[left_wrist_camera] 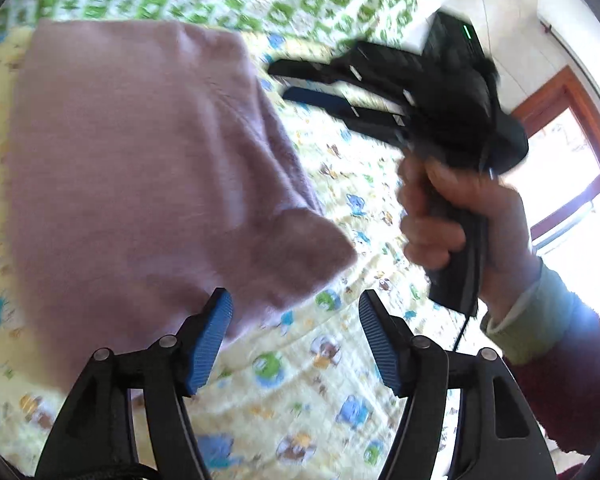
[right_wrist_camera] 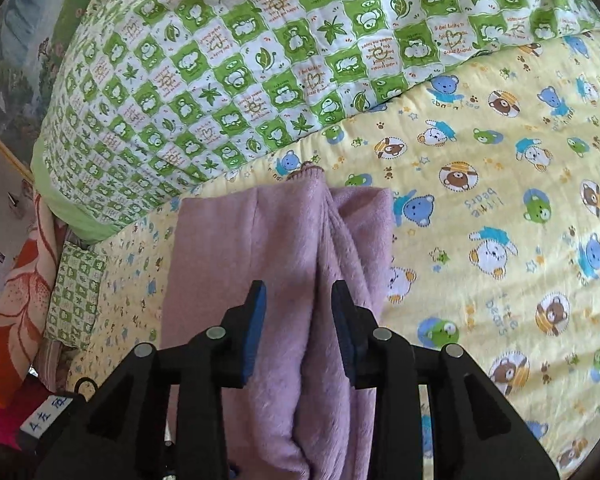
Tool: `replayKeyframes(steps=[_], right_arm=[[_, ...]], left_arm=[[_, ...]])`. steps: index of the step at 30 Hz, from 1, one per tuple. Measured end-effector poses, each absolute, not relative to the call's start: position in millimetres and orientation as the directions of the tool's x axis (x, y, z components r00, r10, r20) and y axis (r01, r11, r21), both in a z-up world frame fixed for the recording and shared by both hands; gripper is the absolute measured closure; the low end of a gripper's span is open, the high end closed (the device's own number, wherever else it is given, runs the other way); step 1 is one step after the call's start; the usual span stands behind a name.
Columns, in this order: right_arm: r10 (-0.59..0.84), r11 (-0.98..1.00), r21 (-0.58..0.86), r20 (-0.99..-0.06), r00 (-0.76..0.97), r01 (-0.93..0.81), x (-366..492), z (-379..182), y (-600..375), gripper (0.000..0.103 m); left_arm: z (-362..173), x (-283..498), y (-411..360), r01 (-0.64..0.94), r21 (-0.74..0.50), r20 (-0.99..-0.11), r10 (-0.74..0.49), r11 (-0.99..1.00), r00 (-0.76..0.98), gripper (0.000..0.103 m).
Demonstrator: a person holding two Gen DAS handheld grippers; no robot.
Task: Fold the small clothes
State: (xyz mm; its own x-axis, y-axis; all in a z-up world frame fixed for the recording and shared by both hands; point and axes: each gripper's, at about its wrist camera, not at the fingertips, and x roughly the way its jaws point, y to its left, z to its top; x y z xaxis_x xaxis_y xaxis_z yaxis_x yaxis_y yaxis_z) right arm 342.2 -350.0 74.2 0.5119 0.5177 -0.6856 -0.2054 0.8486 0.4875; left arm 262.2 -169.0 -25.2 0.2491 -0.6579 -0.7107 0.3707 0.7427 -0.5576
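A: Two tools (left_wrist_camera: 296, 344) were over the bed (left_wrist_camera: 340, 360), both let go. The left tool stood spread wide at the near right edge of the pink garment (left_wrist_camera: 140, 184), touching nothing.

B: And the right tool (right_wrist_camera: 299, 332)?

A: Partly spread above a ridge in the garment, pads clear of it as far as I could tell. It lay folded lengthwise on the yellow bear sheet (right_wrist_camera: 500, 240), near the green quilt (right_wrist_camera: 260, 60).

B: So a fold was just laid; next probably needs a fresh grip at one end.

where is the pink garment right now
The pink garment lies folded on the yellow bear-print sheet, just below the green checked quilt; in the right wrist view it sits centre, under the right tool.
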Motion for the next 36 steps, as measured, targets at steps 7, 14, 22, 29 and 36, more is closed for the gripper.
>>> replayKeyframes(steps=[7,14,22,29,36], right_arm=[[0.532,0.842,0.5,-0.699,0.478,-0.205,303.9,62.9,-339.1,0.057],[0.546,0.831,0.523,-0.704,0.454,-0.189,306.6,42.6,-330.2,0.057],[0.575,0.8,0.574,-0.648,0.5,-0.176,310.7,55.9,-341.4,0.093],[0.487,0.85,0.512,-0.675,0.555,-0.123,311.7,62.0,-370.8,0.094],[0.48,0.842,0.535,-0.693,0.538,-0.062,315.5,23.9,-374.4,0.09]], left_arm=[[-29.8,280.7,-87.3,0.162,-0.561,-0.726,-0.577,0.812,0.374,0.023],[-69.0,333.5,-42.5,-0.052,-0.619,-0.737,-0.557,0.784,0.382,0.023],[-58.3,368.7,-50.4,-0.042,-0.638,-0.721,-0.577,0.769,0.384,0.022],[-70.7,369.6,-66.3,-0.043,-0.6,-0.759,-0.552,0.799,0.346,0.022],[-89.8,366.6,-52.1,-0.074,-0.63,-0.746,-0.577,0.773,0.332,0.019]])
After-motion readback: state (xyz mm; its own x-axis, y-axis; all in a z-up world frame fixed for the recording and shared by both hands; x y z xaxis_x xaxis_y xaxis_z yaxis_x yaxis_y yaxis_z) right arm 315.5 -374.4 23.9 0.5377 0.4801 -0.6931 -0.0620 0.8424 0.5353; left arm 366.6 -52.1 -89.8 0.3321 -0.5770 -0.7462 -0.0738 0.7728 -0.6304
